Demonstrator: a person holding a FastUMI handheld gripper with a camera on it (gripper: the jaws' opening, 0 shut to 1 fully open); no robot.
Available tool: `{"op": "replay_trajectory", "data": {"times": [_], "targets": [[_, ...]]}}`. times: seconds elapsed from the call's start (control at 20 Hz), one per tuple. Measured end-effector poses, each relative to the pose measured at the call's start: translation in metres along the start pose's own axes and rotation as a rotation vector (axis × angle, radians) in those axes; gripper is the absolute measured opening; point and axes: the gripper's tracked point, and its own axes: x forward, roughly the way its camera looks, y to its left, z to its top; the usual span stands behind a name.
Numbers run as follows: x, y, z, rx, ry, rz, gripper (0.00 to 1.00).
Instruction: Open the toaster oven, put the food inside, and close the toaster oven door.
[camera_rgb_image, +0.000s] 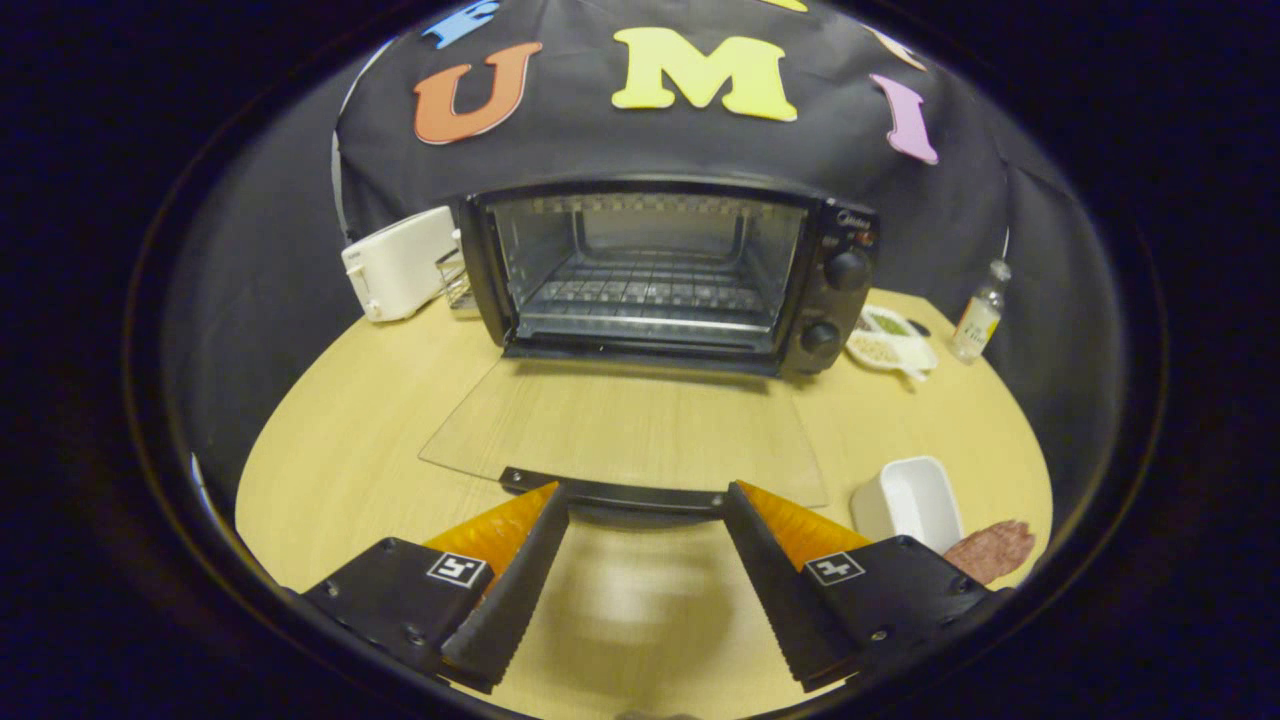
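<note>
glass door (620, 425) of the black toaster oven (668, 275) lies flat open. gripper (645, 495) fingers spread wide, empty, at its handle (612, 493). next, probably, turn to the reddish meat slice (990, 550).

The toaster oven (670, 275) stands at the table's (360, 450) far edge, its door (625, 435) lying flat toward the near edge. A toaster (400, 263) sits left of it, dishes (893, 340) and a bottle (978, 315) right. By the right edge lie a container (910, 500) and the food (990, 550). The gripper (645, 500) sits spread wide at the door's handle (612, 492).
</note>
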Motion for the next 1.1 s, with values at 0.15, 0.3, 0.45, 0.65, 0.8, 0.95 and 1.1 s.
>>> {"op": "replay_trajectory", "data": {"times": [0.15, 0.3, 0.45, 0.65, 0.8, 0.95, 1.1], "targets": [[-0.026, -0.05, 0.027, -0.016, -0.074, -0.037, 1.0], [-0.046, -0.118, 0.039, -0.043, -0.119, -0.097, 1.0], [-0.055, -0.189, 0.031, -0.008, -0.098, -0.131, 1.0], [-0.051, -0.251, 0.002, 0.046, -0.012, -0.064, 1.0], [-0.048, -0.262, -0.024, 0.11, 0.067, 0.068, 1.0], [-0.046, -0.244, -0.049, 0.201, 0.158, 0.272, 0.91], [-0.048, -0.221, -0.079, 0.353, 0.303, 0.444, 0.76]]}}
